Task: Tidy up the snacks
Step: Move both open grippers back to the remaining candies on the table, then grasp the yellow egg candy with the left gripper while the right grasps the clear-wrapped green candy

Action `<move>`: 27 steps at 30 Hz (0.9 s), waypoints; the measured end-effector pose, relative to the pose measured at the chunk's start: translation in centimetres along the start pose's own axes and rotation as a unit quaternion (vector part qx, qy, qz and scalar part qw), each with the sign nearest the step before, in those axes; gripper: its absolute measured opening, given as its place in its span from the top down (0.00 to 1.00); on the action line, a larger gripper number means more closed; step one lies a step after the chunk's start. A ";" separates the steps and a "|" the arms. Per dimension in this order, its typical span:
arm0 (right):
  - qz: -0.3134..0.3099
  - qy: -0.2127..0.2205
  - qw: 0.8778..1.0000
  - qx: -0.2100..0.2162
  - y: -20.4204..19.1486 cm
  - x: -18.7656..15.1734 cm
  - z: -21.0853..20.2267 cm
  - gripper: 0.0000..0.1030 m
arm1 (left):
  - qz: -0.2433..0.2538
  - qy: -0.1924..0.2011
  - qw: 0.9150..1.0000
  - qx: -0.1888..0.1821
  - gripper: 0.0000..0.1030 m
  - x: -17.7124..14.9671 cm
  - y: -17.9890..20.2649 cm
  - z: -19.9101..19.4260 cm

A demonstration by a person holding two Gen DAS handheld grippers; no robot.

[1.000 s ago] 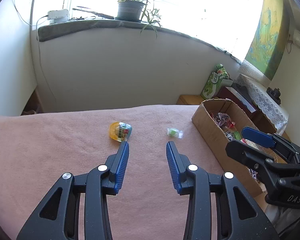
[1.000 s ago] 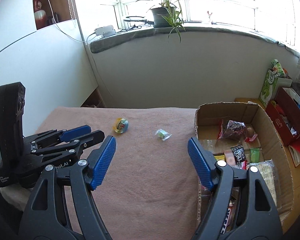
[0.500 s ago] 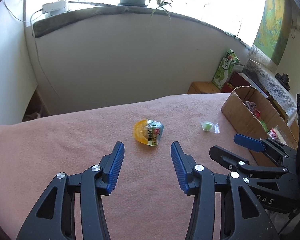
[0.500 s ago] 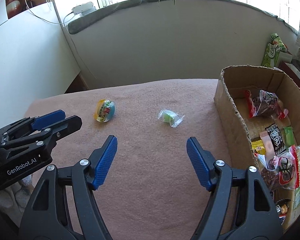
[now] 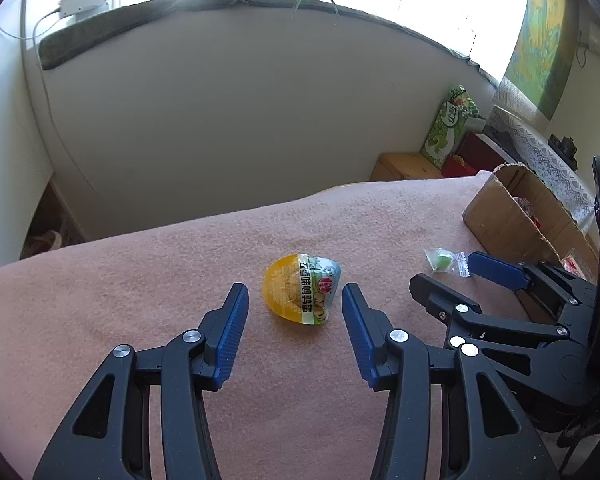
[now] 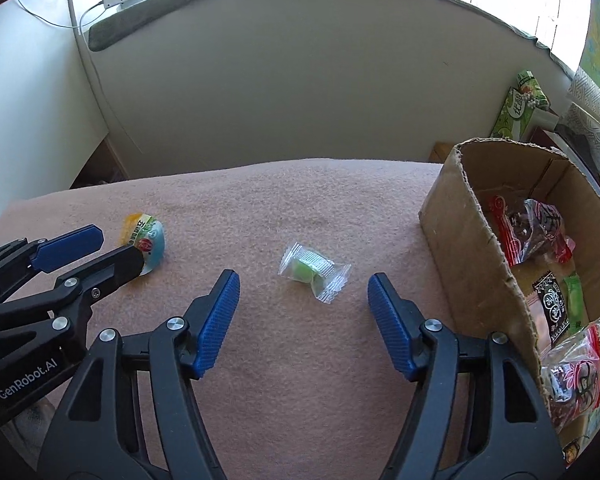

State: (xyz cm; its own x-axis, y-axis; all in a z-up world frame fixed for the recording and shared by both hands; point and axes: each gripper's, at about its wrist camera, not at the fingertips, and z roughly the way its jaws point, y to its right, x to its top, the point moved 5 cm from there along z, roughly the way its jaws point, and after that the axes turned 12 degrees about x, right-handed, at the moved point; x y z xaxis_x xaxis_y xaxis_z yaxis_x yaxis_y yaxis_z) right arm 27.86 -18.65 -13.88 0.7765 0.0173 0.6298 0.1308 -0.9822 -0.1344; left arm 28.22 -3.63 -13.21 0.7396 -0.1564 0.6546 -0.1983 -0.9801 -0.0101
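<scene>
We poise our spread left gripper (image 5: 294, 308) over a yellow snack pack (image 5: 302, 294), while our right gripper (image 6: 302, 298), narrowing on nothing, frames a green wrapped candy (image 6: 310, 268). Both lie on the pink blanket (image 6: 300, 208); the cardboard box (image 6: 472, 240) already holds perhaps a dozen packets.

Both the left gripper (image 5: 294, 300) and right gripper (image 6: 302, 286) have black plastic linkage arms with silver round screws. Their fingers (image 6: 216, 322) carry ribbed blue pads. White "GenRobot.AI" lettering marks the left one's side.
</scene>
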 end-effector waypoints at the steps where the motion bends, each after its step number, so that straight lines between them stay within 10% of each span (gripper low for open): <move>1: -0.002 -0.001 1.000 -0.004 0.0 0.1 0.2 0.32 | 0.002 -0.001 1.000 -0.003 0.54 0.1 0.1 0.2; 13: -0.018 -0.018 0.999 -0.023 -0.6 1.2 2.0 0.52 | 0.014 -0.013 1.000 -0.010 0.54 0.5 0.4 1.6; 27: -0.023 -0.013 1.000 0.013 -1.1 0.5 1.3 0.70 | 0.010 -0.008 1.000 0.007 0.81 0.0 -0.3 0.9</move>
State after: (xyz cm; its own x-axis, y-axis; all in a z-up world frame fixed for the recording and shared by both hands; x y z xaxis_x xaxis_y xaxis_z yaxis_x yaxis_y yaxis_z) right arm 28.93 -17.32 -14.39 0.7848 0.0668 0.6161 0.1820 -0.9752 -0.1261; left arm 28.82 -3.45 -13.87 0.7460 -0.1788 0.6415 -0.2044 -0.9783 -0.0349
